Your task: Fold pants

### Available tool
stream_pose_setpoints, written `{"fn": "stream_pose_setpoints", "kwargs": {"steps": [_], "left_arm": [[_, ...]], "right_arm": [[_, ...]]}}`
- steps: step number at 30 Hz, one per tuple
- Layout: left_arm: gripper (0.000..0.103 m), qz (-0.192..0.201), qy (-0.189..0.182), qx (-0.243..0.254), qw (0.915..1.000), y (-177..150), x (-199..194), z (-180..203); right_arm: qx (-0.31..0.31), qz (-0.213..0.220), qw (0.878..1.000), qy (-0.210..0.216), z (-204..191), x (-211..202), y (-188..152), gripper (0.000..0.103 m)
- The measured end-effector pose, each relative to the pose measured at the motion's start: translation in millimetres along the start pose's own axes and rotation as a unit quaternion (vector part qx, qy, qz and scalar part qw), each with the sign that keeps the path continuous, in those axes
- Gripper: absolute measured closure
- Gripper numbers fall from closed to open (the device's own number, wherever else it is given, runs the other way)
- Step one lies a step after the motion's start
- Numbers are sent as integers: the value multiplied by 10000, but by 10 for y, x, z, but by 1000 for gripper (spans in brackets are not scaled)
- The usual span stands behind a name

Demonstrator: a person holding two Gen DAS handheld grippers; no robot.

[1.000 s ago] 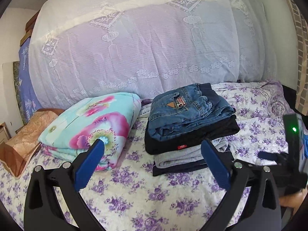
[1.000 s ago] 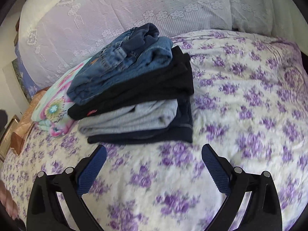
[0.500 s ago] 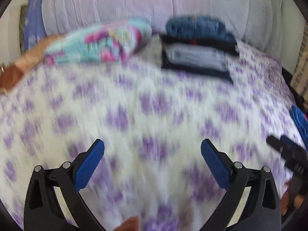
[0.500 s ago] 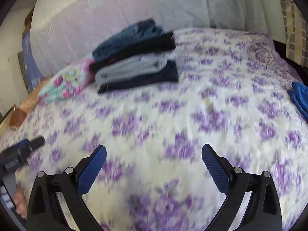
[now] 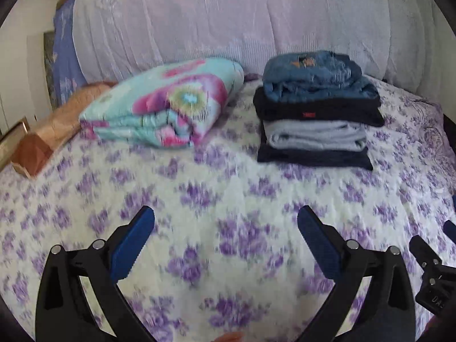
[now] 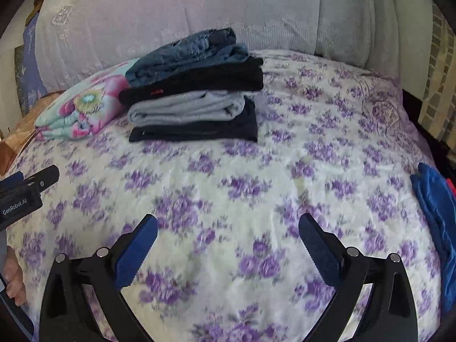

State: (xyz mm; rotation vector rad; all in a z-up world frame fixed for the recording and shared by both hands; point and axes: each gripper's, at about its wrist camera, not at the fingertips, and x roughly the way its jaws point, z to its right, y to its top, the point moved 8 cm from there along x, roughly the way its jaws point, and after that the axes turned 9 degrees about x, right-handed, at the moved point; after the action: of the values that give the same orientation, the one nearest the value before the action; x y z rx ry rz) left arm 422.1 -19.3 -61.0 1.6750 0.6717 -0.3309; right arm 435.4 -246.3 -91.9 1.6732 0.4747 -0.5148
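Note:
A stack of folded pants (image 5: 316, 114) sits at the back of the bed, blue jeans on top, then black, grey and dark navy; it also shows in the right wrist view (image 6: 196, 99). My left gripper (image 5: 225, 239) is open and empty, well in front of the stack over the floral bedspread. My right gripper (image 6: 228, 242) is open and empty, also well back from the stack. A blue garment (image 6: 436, 222) lies at the bed's right edge in the right wrist view. The other gripper shows at the edge of each view.
A folded floral blanket (image 5: 165, 105) lies left of the stack. An orange-brown pillow (image 5: 51, 134) is at the far left. A big lace-covered bundle (image 5: 228, 20) runs along the back. The purple-flowered bedspread (image 6: 228, 188) spreads between grippers and stack.
Both grippers pulled back from the stack, which now looks smaller and farther away. The blue garment at the right edge has come into view. Both stay open.

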Motion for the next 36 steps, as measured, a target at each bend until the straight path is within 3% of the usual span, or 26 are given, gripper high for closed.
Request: {"fn": "stream_pose_setpoints", "kwargs": {"steps": [2,6,10,13,19,22,25,28,33,36], "left_arm": [[5,433,10,6,9991,374,-86,23],[5,936,-84,-293,9951,848,-197,-24],[5,964,-400,-204,9943,1066,-102,89],[5,981,-366,-125,9944,1166,30,164],[5,980,-349,-140,9945,1168,411,224],[5,633,-385,207,9970,1058,657,374],[4,472,-384,416,9973,972,744,483],[5,491,-366,466,9970,967,662,508],[4,691,-775,351,9940,1028,406,538],[4,920,-499,204,9943,1090,255,442]], "right_arm": [[178,431,9989,-1,1,-68,355,4],[565,1168,9915,139,-28,-207,943,4],[656,1730,9820,369,-162,-242,1314,4],[644,2018,9764,412,-252,-164,1485,4],[414,1822,9803,644,-458,275,1516,4],[81,1402,9883,596,-521,602,1337,4],[-70,1458,9881,487,-490,633,1211,4],[-18,1379,9892,488,-416,551,1201,4],[520,1353,9857,864,-246,342,1176,4],[689,1346,9831,1030,-261,281,1197,4]]}}
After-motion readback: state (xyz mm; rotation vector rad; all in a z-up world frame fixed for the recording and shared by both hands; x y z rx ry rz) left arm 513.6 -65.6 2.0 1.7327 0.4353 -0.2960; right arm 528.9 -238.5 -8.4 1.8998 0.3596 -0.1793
